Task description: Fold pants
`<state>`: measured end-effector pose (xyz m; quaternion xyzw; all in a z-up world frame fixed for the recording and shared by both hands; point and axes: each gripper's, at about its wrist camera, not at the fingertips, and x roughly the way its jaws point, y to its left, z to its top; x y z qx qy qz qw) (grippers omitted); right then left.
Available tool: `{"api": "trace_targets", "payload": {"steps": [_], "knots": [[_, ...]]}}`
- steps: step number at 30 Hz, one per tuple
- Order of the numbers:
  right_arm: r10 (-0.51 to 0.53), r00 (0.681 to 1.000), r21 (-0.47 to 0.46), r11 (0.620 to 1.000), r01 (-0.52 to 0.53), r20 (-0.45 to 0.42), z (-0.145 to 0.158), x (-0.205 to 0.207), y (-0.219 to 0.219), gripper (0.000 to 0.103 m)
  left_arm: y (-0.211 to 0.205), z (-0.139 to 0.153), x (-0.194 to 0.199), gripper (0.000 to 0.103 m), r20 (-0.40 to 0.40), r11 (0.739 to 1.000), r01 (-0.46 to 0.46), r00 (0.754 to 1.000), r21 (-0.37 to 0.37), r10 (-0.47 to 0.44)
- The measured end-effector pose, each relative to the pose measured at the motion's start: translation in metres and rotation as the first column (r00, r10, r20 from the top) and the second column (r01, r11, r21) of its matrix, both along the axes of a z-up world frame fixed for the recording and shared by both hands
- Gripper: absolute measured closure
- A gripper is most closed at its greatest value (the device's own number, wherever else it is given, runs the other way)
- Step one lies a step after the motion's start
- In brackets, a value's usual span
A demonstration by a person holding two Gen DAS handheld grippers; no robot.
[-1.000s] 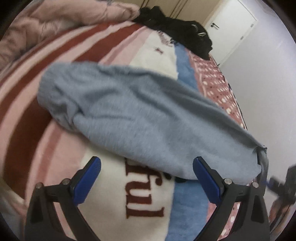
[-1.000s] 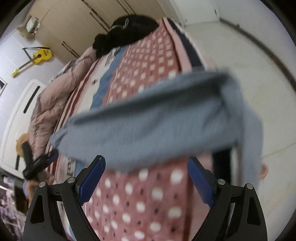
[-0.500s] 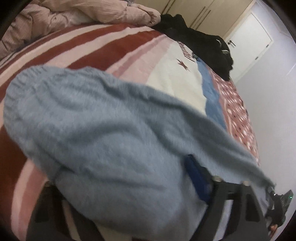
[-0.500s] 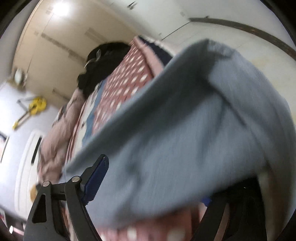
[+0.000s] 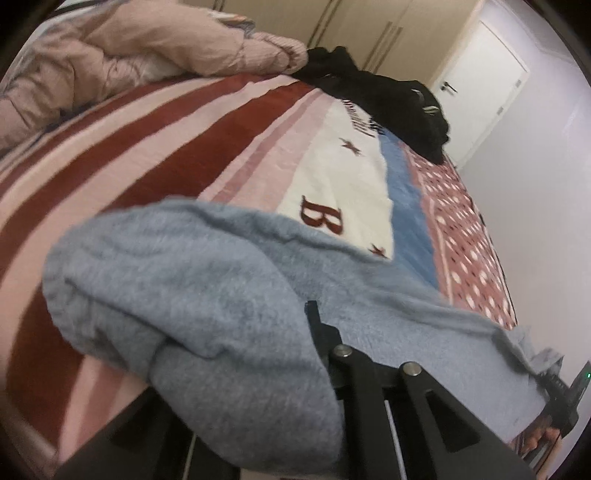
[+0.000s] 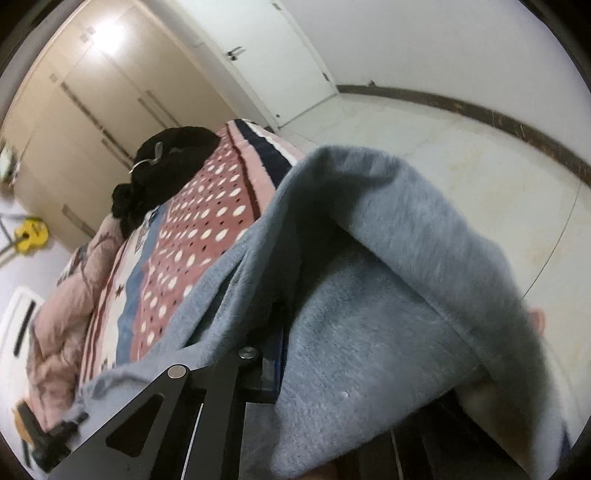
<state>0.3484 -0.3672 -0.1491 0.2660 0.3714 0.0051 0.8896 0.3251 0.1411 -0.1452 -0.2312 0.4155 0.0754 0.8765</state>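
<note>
Left wrist view: we pinch the grey pants [image 5: 229, 295] with both grippers (fingers buried); folding barely begun.

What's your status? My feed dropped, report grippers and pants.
Left gripper shut on grey pants. Right gripper shut on them too. Pants stretched between both over the bed. Black clothes at far end, not in the way.

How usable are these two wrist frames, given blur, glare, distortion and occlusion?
Left wrist: the grey pants are soft with motion blur and cover most of the left gripper; fisheye bends the blanket. Right wrist: glare on the wardrobe; pants drape over the right gripper.
</note>
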Motion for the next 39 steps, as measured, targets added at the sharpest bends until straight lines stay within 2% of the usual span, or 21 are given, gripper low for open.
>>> {"api": "trace_targets", "payload": {"steps": [3,7,10,13,15,17,19,20,22,25,29,31,34,37,39], "knots": [[0.023,1.000,-0.003,1.000,-0.023,0.022,0.015,-0.034,-0.011,0.099,-0.009,0.019,-0.033,0.095,0.012,0.999,0.037,0.999,0.016,-0.037],[0.063,0.998,-0.029,0.998,-0.063,0.009,0.033,-0.082,-0.019,0.100,-0.019,0.025,-0.070,0.095,-0.011,0.997,0.075,0.997,0.022,-0.075],[0.095,0.995,-0.042,0.994,-0.097,-0.032,0.033,-0.121,-0.025,0.100,-0.027,0.021,-0.095,0.095,-0.031,0.995,0.096,0.995,0.039,-0.095],[0.110,0.992,-0.079,0.990,-0.114,-0.062,0.025,-0.148,-0.023,0.098,-0.038,0.006,-0.111,0.094,-0.092,0.989,0.131,0.988,0.073,-0.124],[0.136,0.986,-0.101,0.984,-0.145,-0.096,0.015,-0.155,-0.021,0.096,-0.047,-0.004,-0.116,0.083,-0.136,0.981,0.165,0.979,0.103,-0.150],[0.167,0.977,-0.089,0.980,-0.180,-0.133,0.004,-0.159,-0.022,0.087,-0.054,-0.006,-0.126,0.048,-0.149,0.972,0.201,0.972,0.123,-0.182],[0.186,0.972,-0.078,0.977,-0.199,-0.145,0.002,-0.166,-0.026,0.057,-0.063,0.003,-0.140,0.038,-0.127,0.956,0.248,0.965,0.158,-0.230],[0.201,0.969,-0.084,0.973,-0.214,-0.145,0.004,-0.173,-0.029,0.055,-0.067,0.009,-0.148,0.034,-0.122,0.945,0.274,0.959,0.179,-0.256],[0.223,0.962,-0.123,0.962,-0.243,-0.155,0.011,-0.185,-0.032,0.054,-0.076,0.024,-0.164,0.028,-0.096,0.927,0.310,0.950,0.209,-0.297],[0.267,0.945,-0.168,0.939,-0.299,-0.188,0.024,-0.205,-0.034,0.053,-0.090,0.047,-0.180,0.027,-0.046,0.909,0.355,0.934,0.217,-0.354],[0.340,0.931,-0.190,0.913,-0.361,-0.136,0.050,-0.237,-0.035,0.053,-0.112,0.065,-0.189,0.023,0.029,0.890,0.403,0.908,0.214,-0.418],[0.359,0.927,-0.237,0.896,-0.376,-0.111,0.061,-0.247,-0.034,0.053,-0.128,0.074,-0.192,0.023,0.046,0.873,0.409,0.899,0.266,-0.435],[0.316,0.942,-0.361,0.870,-0.337,-0.118,0.068,-0.251,-0.039,0.052,-0.143,0.082,-0.193,0.022,0.069,0.853,0.435,0.879,0.290,-0.472],[0.250,0.959,-0.428,0.859,-0.282,-0.131,0.062,-0.245,-0.052,0.049,-0.156,0.086,-0.190,0.021,0.094,0.840,0.474,0.854,0.264,-0.512],[0.228,0.957,-0.446,0.848,-0.287,-0.182,0.045,-0.238,-0.063,0.049,-0.167,0.086,-0.186,0.021,0.105,0.833,0.481,0.846,0.272,-0.522]]}}
